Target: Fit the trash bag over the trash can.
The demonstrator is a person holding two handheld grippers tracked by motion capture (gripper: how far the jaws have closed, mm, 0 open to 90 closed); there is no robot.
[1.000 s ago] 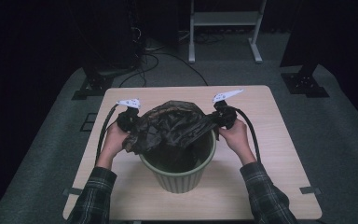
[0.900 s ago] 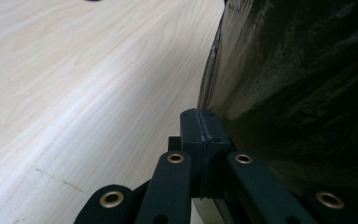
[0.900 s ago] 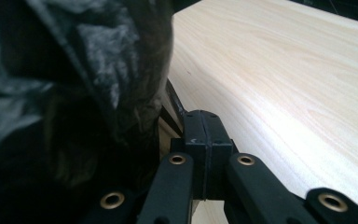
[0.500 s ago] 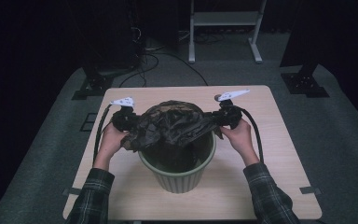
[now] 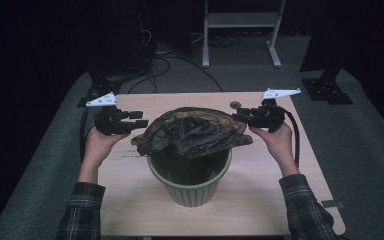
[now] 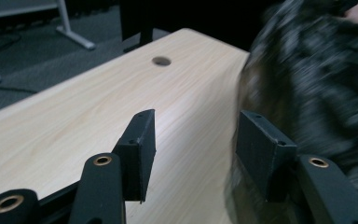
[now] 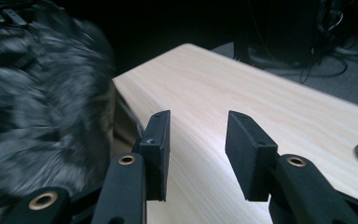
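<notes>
step: black bag [image 5: 195, 132] draped over green bin [image 5: 190, 182]. left claw [image 5: 141, 119] and right claw [image 5: 239, 117] just spread, pinching nothing. next: tuck bag edge round rim.

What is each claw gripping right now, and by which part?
Nothing. Both the left claw and right claw have just been opening with empty gaps; the crumpled black plastic bag lies loose over the green ribbed bin.

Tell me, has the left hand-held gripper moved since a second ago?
Yes. The left hand-held gripper has let go of the black bag, pulling outward from the green bin.
</notes>
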